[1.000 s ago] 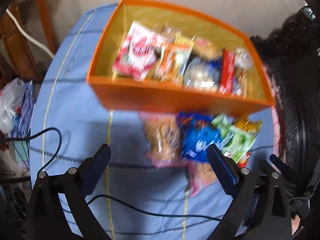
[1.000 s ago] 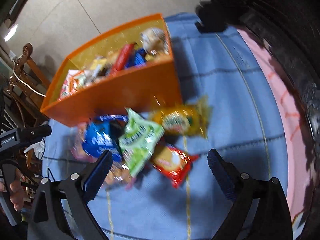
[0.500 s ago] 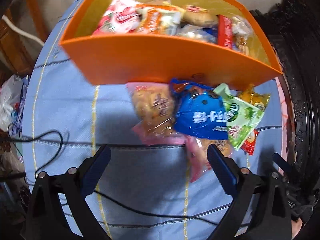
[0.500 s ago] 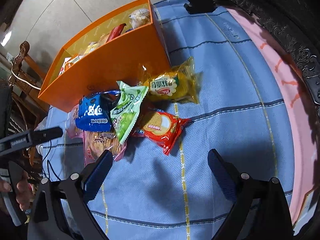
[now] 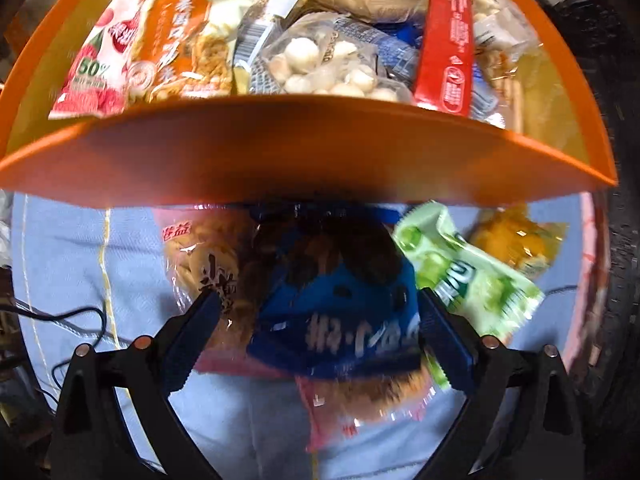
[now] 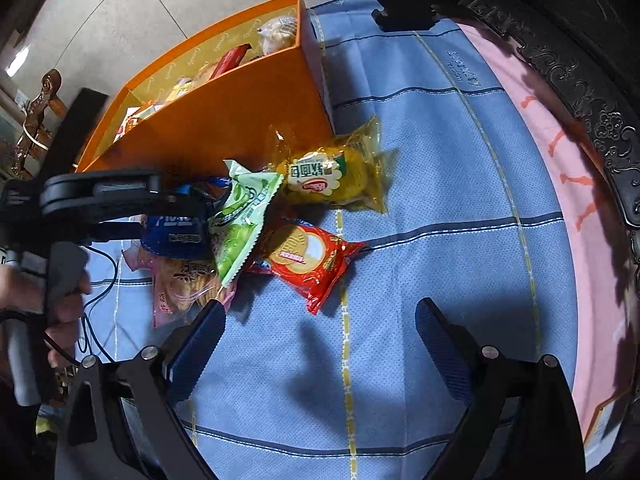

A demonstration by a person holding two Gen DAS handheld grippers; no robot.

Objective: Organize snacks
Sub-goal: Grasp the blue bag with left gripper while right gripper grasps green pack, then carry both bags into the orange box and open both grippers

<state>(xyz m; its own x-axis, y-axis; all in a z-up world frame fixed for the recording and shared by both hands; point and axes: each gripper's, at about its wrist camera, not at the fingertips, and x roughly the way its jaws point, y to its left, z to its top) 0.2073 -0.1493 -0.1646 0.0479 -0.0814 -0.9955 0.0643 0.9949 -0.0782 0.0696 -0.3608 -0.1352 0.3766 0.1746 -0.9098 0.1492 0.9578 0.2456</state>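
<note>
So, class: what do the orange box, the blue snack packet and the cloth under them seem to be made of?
Orange box: probably stiff card, matt outside, with thin flat walls and a printed yellow lining.
Blue snack packet: glossy plastic film, crinkled.
Cloth: woven fabric, matt, with a fine dotted weave and printed stripes.

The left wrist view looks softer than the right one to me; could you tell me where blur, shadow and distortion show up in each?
Left wrist view: motion blur smears the blue packet and green packet, and fisheye bends the orange box front wall into an arc that shades the packets beneath it. Right wrist view: sharper, print on the yellow packet legible, dark shadows on the blue cloth near the fingers.
</note>
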